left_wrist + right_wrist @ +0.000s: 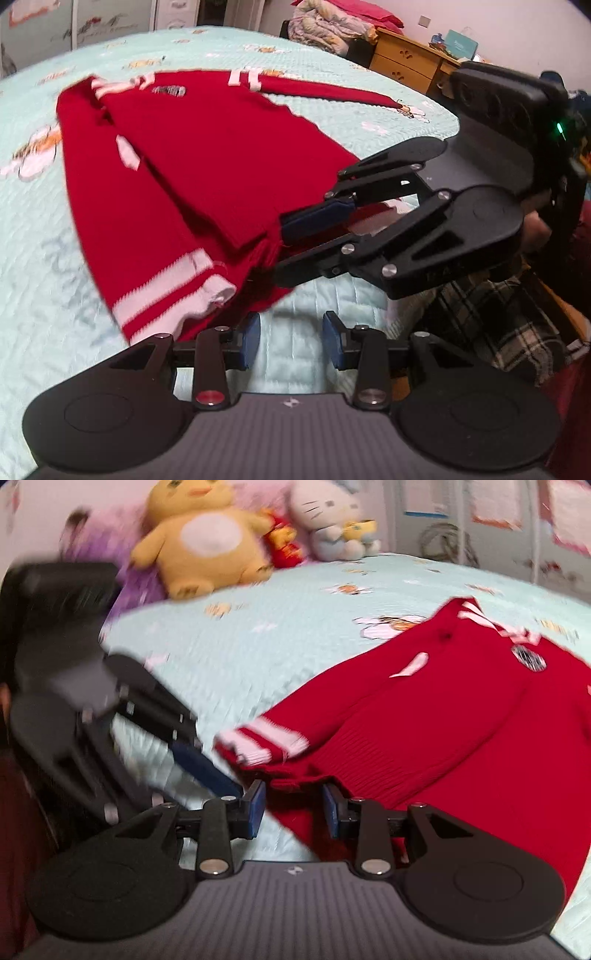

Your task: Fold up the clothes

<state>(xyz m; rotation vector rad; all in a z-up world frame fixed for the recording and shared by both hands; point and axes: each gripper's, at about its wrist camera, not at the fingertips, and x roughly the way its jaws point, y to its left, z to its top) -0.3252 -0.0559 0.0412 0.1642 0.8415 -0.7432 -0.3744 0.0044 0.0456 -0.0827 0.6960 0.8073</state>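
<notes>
**Red sweater part-folded, hem between open jaws**

Red knit lies nearest of all. The hem of the sweater (221,158) sits at the near edge of the bed (55,240), bunched and a little raised. The right gripper (293,806) straddles that hem with its jaws apart, cloth between the pads but not pinched. Just beside it, the left gripper (291,332) is spread wide over bare quilt and holds nothing.

Further in, one sleeve is laid down over the body, its white-striped cuff (173,288) close to the hem. The other sleeve (332,92) stretches out flat toward the far right. The collar lies at the far end.

I'd judge the fold is midway, with one sleeve in and one out. The open jaws at the hem fit either a grip about to close or one just let go, and the blur doesn't settle it. The outstretched sleeve needs bringing across the body at some point.

Beyond the bed are plush toys (199,535) and a dresser (406,62).
</notes>
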